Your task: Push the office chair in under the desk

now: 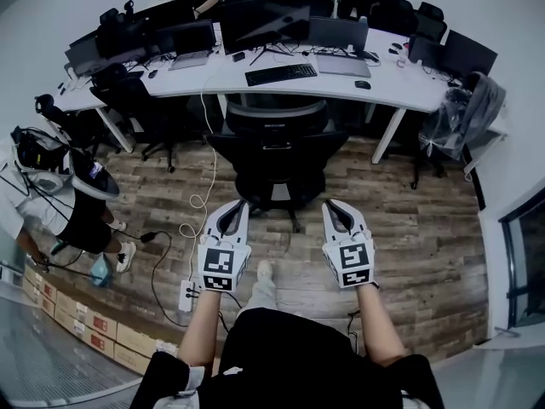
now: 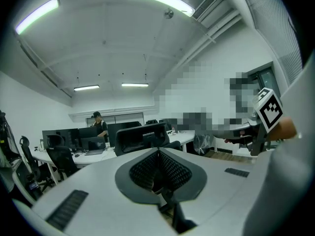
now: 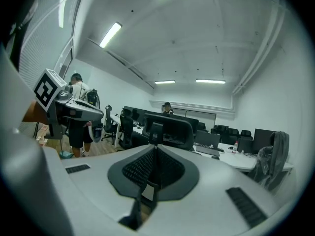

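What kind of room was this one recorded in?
Most likely an open-plan office: a long white desk carrying monitors and a keyboard, with black office chairs around it.

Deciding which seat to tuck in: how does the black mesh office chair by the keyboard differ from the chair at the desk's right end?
The black mesh office chair has a bare back; the chair at the desk's right end wears a draped grey garment. The mesh chair stands mid-desk, its seat out from under the long white desk; the draped one stands by the desk's corner. Both stand on the wood-plank floor.
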`<action>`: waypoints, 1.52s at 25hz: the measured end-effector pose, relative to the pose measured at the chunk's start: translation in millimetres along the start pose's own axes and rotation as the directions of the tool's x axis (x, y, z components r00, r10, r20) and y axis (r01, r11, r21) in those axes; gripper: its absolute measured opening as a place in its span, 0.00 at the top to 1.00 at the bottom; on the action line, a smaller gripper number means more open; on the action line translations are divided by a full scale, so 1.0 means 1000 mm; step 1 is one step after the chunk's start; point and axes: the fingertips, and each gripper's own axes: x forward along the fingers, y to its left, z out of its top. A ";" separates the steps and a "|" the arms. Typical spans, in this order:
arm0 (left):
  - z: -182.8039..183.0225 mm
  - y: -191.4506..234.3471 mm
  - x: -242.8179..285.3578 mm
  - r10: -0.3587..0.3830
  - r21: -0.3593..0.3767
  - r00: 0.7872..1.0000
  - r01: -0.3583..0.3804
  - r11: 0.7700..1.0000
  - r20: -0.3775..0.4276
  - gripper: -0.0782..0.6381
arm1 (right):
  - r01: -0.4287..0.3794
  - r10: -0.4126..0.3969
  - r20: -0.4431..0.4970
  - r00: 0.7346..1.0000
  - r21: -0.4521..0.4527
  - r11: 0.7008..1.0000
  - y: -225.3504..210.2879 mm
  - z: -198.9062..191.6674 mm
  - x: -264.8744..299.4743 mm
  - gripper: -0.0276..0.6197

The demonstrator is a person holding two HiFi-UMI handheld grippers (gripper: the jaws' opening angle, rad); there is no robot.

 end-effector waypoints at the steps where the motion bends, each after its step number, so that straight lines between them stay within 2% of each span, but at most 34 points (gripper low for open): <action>1: -0.001 0.004 0.005 0.001 -0.002 1.000 -0.001 1.000 -0.002 0.87 | -0.001 0.001 0.000 1.000 0.001 1.000 -0.001 0.001 0.006 0.92; 22: 0.000 0.108 0.139 -0.016 -0.035 1.000 0.016 0.999 0.003 0.87 | 0.002 -0.002 -0.024 1.000 -0.014 1.000 -0.036 0.024 0.165 0.92; 28: -0.016 0.119 0.171 -0.063 0.015 0.997 0.064 0.998 -0.051 0.87 | -0.004 0.005 -0.082 0.997 0.004 1.000 -0.048 0.008 0.191 0.92; 35: -0.041 0.119 0.198 -0.106 0.095 0.983 0.121 0.988 -0.148 0.87 | -0.022 0.016 -0.200 0.980 -0.028 0.999 -0.055 -0.021 0.214 0.91; 36: -0.046 0.119 0.201 -0.114 0.115 0.979 0.134 0.984 -0.167 0.86 | -0.026 0.017 -0.215 0.976 -0.038 0.999 -0.055 -0.025 0.217 0.91; 38: -0.059 0.116 0.207 -0.136 0.171 0.966 0.175 0.970 -0.219 0.76 | -0.033 0.017 -0.241 0.970 -0.064 0.997 -0.055 -0.033 0.224 0.91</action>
